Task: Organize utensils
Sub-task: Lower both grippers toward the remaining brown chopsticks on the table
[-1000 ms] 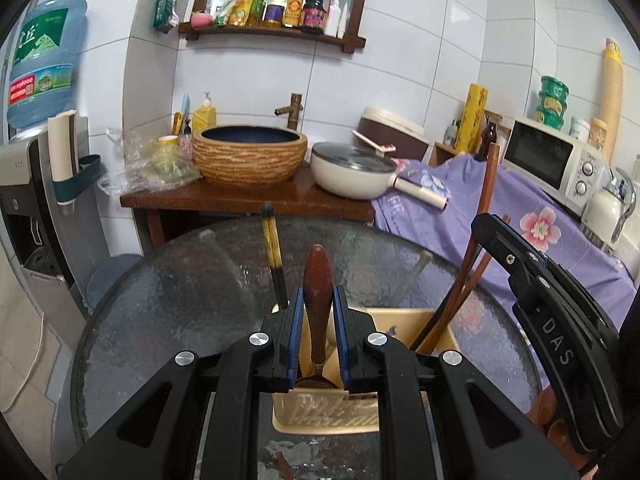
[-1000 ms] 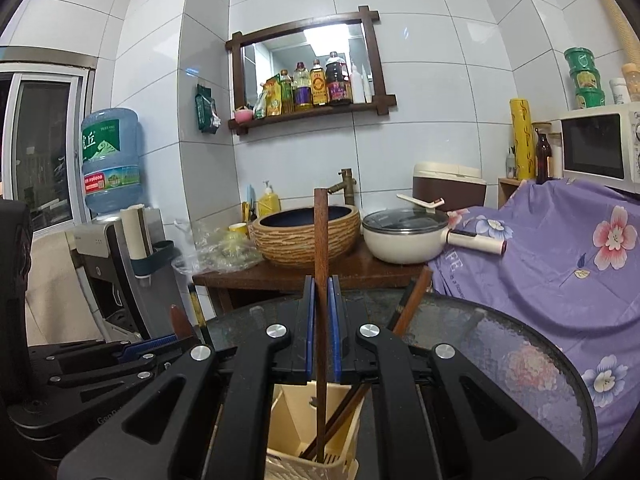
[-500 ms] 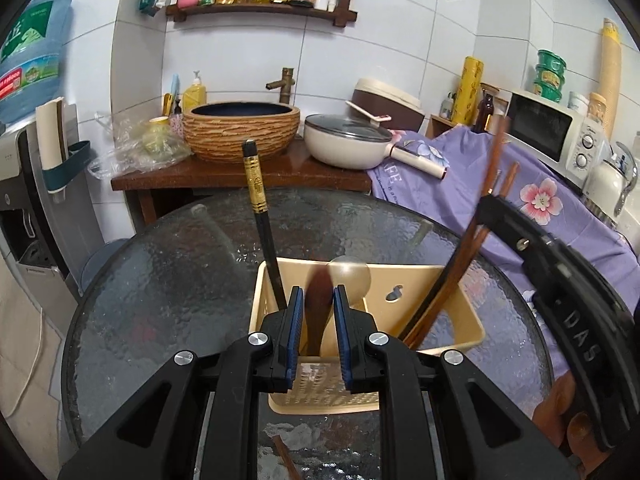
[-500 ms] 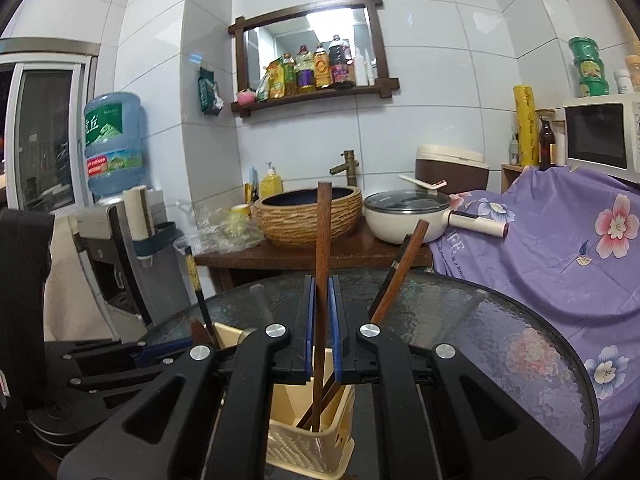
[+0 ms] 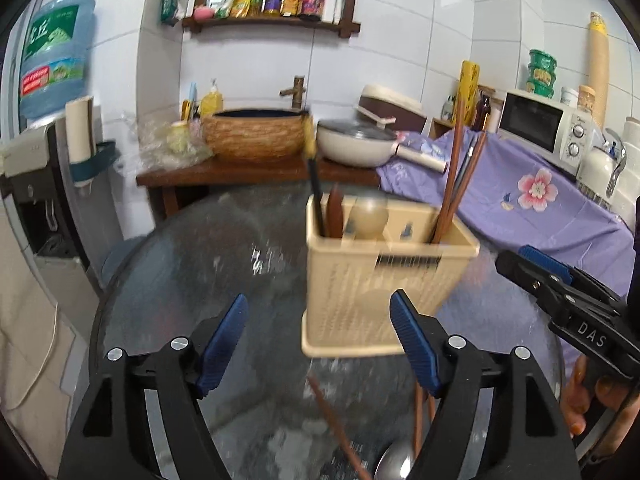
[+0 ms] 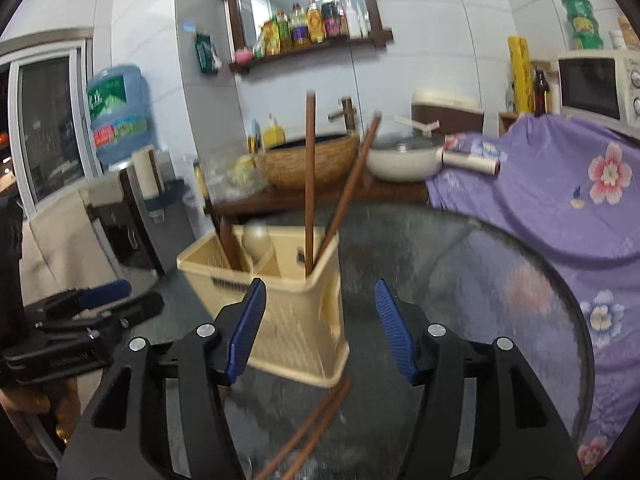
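Note:
A beige utensil basket [image 5: 376, 280] stands on the round glass table [image 5: 192, 264]; it also shows in the right wrist view [image 6: 296, 320]. Its left compartment holds a black chopstick [image 5: 314, 184], a brown wooden handle [image 5: 335, 216] and a pale spoon [image 5: 368, 216]. Its right compartment holds brown chopsticks [image 5: 454, 172], also seen in the right wrist view [image 6: 309, 176]. My left gripper [image 5: 320, 340] is open and empty in front of the basket. My right gripper [image 6: 320, 328] is open and empty, close to the basket. Loose brown chopsticks [image 6: 308, 428] and a metal spoon [image 5: 394, 462] lie on the glass near me.
Behind the table a wooden stand carries a woven basin [image 5: 254, 134] and a white lidded pan [image 5: 356, 142]. A purple flowered cloth [image 5: 532, 192] covers the counter at right, with a microwave [image 5: 540, 126]. A water dispenser [image 5: 48, 152] stands at left.
Both grippers have opened and pulled back from the basket. The wooden-handled utensil and the brown chopstick they held now stand in the basket.

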Motion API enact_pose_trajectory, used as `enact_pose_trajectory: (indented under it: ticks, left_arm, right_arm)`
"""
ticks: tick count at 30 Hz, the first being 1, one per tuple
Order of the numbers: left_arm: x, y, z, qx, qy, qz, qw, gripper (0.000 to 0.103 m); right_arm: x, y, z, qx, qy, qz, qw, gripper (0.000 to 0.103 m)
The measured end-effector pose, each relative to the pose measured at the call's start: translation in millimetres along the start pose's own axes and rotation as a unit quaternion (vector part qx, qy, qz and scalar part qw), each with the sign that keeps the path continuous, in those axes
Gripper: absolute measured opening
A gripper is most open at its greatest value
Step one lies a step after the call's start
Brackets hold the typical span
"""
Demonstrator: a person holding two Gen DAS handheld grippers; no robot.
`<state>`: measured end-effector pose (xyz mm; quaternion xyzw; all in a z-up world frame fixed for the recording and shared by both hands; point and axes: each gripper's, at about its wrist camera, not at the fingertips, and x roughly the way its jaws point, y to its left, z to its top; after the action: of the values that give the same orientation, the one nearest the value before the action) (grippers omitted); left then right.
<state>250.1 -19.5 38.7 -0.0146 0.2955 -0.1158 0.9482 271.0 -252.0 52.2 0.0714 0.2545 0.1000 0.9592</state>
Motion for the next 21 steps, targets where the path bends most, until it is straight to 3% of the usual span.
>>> enact_pose_trajectory:
  ticks: [10, 17, 21]
  left_arm:
    - [4.4, -2.6, -64.9, 0.018, 0.062, 0.005, 0.9979, 0.072]
    - [6.8, -2.0, -81.8, 0.014, 0.080, 0.008, 0.9967, 0.072]
    - [8.3, -4.8, -86.9, 0.016, 0.083, 0.017, 0.9963, 0.072]
  right_arm:
    - [13.1, -7.7, -74.4, 0.002, 0.119, -0.014, 0.993, 0.057]
    - [32.5, -1.8, -103.1, -0.006, 0.184, -0.014, 0.983, 0.049]
    - [40.6, 7.1, -109.7, -0.011, 0.199, -0.017, 0.980, 0.047]
